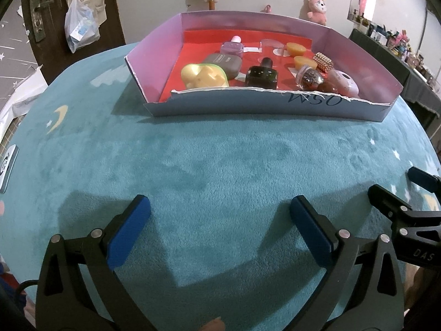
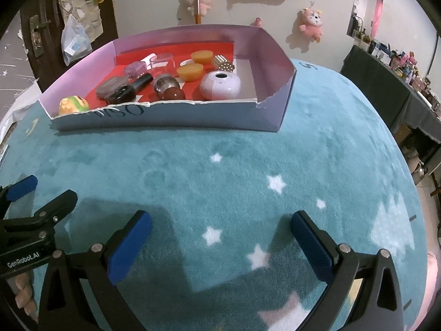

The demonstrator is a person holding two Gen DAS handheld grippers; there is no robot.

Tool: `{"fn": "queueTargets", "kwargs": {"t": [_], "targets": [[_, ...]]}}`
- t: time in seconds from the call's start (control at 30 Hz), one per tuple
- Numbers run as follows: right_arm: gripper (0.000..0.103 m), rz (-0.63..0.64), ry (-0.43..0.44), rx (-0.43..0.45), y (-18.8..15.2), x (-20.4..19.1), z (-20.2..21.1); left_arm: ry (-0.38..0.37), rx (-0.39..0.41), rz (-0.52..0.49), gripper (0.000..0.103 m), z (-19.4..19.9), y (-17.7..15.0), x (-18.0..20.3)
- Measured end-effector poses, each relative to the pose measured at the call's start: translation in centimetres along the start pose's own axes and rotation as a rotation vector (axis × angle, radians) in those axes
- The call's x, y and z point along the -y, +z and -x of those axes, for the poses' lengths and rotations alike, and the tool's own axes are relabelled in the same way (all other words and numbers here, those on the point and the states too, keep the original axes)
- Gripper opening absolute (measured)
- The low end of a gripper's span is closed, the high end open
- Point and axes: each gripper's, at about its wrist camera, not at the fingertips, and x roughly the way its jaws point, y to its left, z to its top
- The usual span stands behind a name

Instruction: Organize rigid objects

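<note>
A shallow cardboard box (image 1: pixel 248 107) with a red floor stands at the far side of the teal blanket (image 1: pixel 220 160). Inside it lie a yellow-green toy (image 1: pixel 204 75), a grey case (image 1: pixel 224 62), a dark dropper bottle (image 1: pixel 261 75), two orange cups (image 1: pixel 296 48), a gold studded cylinder (image 1: pixel 323 62) and a pale round device (image 2: pixel 220 85). My left gripper (image 1: pixel 220 212) hangs open over bare blanket, well short of the box. My right gripper (image 2: pixel 220 226) is open too, just to its right, with nothing between its fingers.
A dark door (image 1: pixel 41 13) with a hanging plastic bag (image 1: pixel 80 24) is at the back left. Plush toys (image 2: pixel 311 22) hang on the wall. A dark counter (image 2: pixel 386 82) crowded with small items runs along the right. The blanket (image 2: pixel 248 165) has white stars.
</note>
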Motion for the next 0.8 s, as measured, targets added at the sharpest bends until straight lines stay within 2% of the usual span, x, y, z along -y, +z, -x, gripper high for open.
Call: {"fn": "queueTargets", "kwargs": {"t": [0.8], "targets": [[0.103, -0.011, -0.004, 0.000, 0.12, 0.06, -0.18, 0.002, 0.001, -0.001, 0.103, -0.10, 0.09, 0.05]]}}
